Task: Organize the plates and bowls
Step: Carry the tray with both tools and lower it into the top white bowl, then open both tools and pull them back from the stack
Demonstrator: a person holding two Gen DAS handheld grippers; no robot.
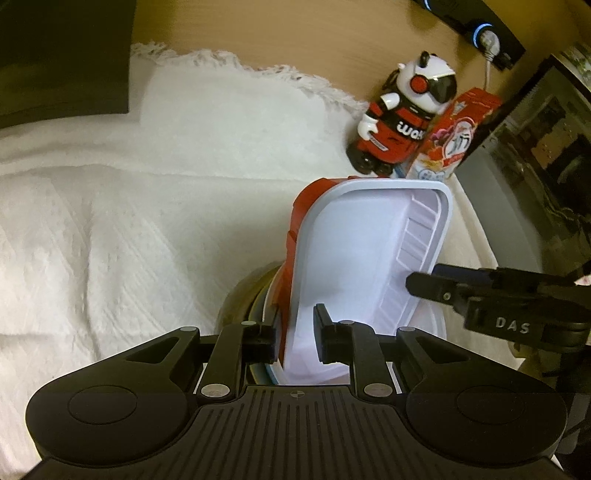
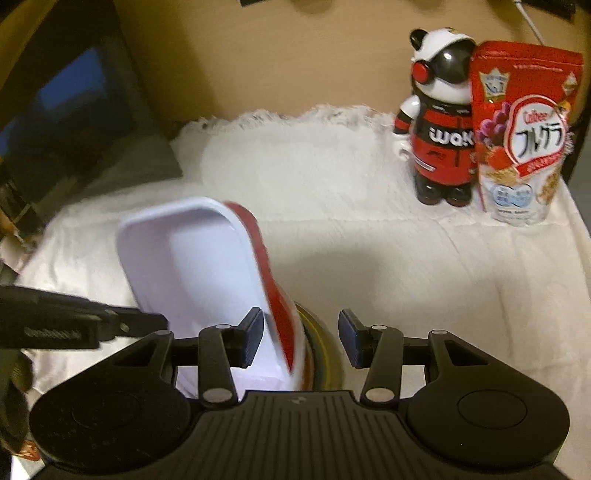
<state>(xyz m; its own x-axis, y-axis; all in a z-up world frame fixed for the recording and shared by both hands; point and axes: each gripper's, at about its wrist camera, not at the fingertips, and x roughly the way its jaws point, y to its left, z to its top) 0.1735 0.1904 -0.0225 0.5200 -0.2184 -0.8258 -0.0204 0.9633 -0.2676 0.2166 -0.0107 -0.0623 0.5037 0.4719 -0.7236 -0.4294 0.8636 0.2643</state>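
Note:
A rectangular tray, white inside and red outside, stands tilted on its edge over a stack of round dishes on the white cloth. My left gripper is shut on the tray's near wall, one finger inside and one on the red outside. In the right wrist view the same tray leans left above the stack of round dishes. My right gripper straddles the tray's wall. Its left finger is against the white inside, while the right finger stands apart from the red outside. From the left wrist view, the right gripper reaches in at the tray's right wall.
A panda figurine and a red cereal bag stand at the back right of the white cloth. A dark box sits at the back left, and a power strip lies behind on the wooden top.

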